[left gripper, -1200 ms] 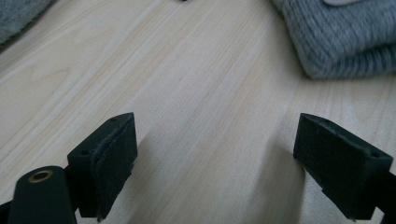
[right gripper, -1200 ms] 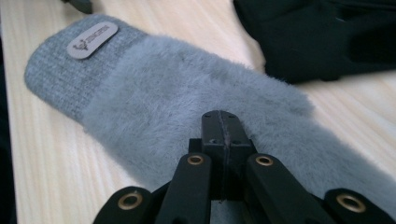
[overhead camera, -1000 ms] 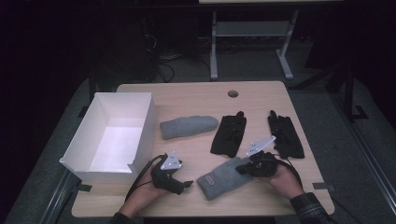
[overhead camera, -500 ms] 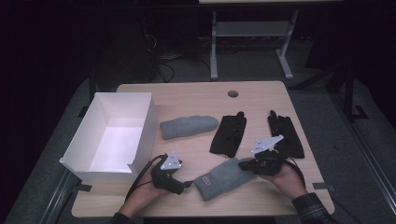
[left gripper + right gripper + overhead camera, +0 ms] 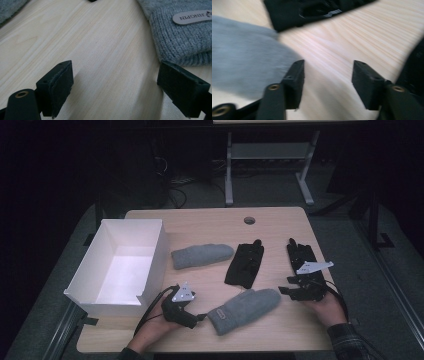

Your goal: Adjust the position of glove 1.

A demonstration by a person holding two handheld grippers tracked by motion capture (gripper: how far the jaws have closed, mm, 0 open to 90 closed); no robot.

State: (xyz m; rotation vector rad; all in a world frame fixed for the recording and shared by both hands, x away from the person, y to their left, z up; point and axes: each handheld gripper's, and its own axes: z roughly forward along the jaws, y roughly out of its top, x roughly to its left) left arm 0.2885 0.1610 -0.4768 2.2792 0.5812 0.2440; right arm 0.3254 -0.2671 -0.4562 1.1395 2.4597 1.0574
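1. A grey knitted mitten (image 5: 244,310) is lying near the front edge of the wooden table (image 5: 210,222), its ribbed cuff pointing toward the left front corner and its tip toward the right edge.
2. The left gripper (image 5: 199,318) is resting low by the front edge with its jaws spread wide, holding nothing; in the left gripper view the mitten's cuff, with a sewn brand label (image 5: 192,17), is sitting just beyond one jaw, near it but not between the two.
3. The right gripper (image 5: 283,291) is hovering at the mitten's tip with its jaws also parted and empty; its own view is showing the grey knit just beside one jaw and bare wood between the two.
4. A second grey mitten (image 5: 202,255) is lying toward the middle of the table, beside a white open box (image 5: 84,279) standing along the left edge. Two black gloves, one (image 5: 245,263) in the middle and one (image 5: 301,256) toward the right edge, are lying apart from each other.
5. Judging by this, the step in hand is approaching the near mitten from both ends, with no grip taken yet.
6. The next move is likely calling for the left gripper to slide sideways until the cuff sits between its jaws, then closing; the knit is soft and flat, so the jaws will need to go low to catch it.
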